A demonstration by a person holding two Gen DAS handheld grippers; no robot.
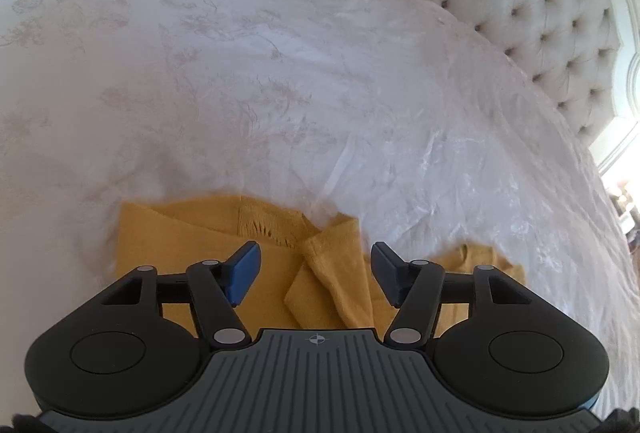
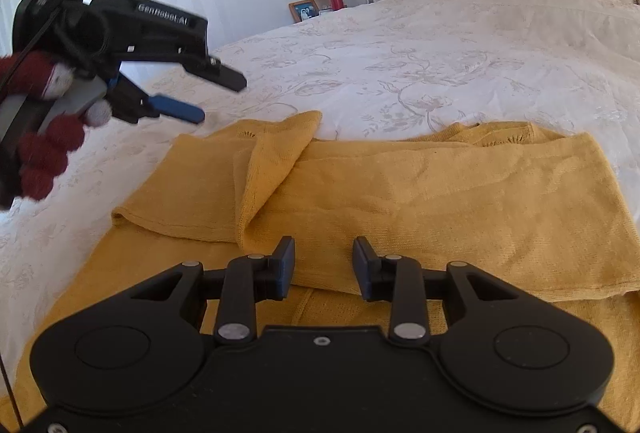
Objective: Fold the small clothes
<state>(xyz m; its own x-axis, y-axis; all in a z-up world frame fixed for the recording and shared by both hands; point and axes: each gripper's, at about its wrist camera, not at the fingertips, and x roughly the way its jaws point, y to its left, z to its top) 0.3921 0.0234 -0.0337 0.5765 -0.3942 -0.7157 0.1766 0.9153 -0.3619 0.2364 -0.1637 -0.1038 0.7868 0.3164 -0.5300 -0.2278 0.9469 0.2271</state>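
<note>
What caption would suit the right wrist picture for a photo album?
Open right gripper poised over a partly folded mustard-yellow knit garment on a white bedspread, left gripper raised alongside.

From my remote seat: the yellow garment [image 2: 400, 193] is a matt, loosely knitted cloth, slightly fuzzy. The bedspread [image 2: 440, 65] beneath it is pale cloth with a faint sheen and floral embroidery. The right gripper [image 2: 323, 265] is matt black plastic with bright metal pivot pins; the left gripper [image 1: 316, 275] has a ribbed grey plastic deck. The headboard [image 1: 540, 13] is tufted fabric.
</note>
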